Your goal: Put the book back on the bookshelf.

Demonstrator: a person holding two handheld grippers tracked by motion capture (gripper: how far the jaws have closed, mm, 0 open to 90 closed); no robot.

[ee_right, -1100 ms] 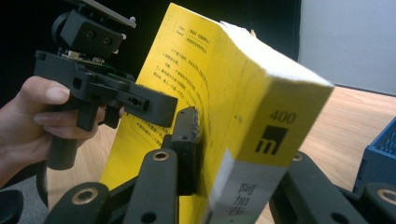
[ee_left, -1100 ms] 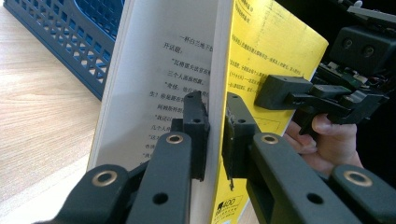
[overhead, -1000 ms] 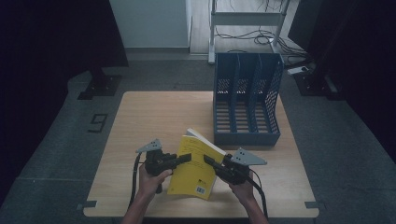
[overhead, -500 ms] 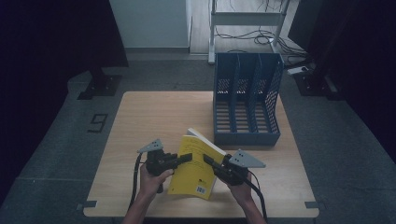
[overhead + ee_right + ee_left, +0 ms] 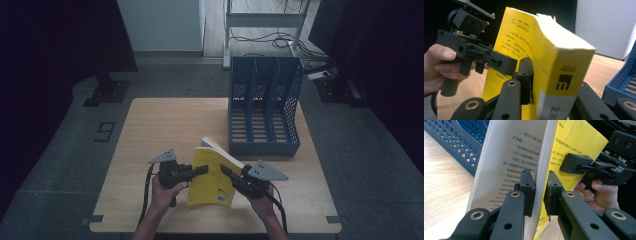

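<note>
Progress is partial: the blue plastic three-slot file rack [image 5: 264, 112] at the table's far right stands empty; your thick yellow paperback book [image 5: 212, 172] hangs near-centre, pinched by left gripper [image 5: 199, 170] and right gripper [image 5: 226, 171], not yet slotted.

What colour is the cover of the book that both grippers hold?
Yellow. The book shows it best in the right gripper view.

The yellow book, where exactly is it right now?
In the high view the yellow book is held above the near middle of the wooden table, between the left gripper and the right gripper, just in front of the blue file rack.
</note>
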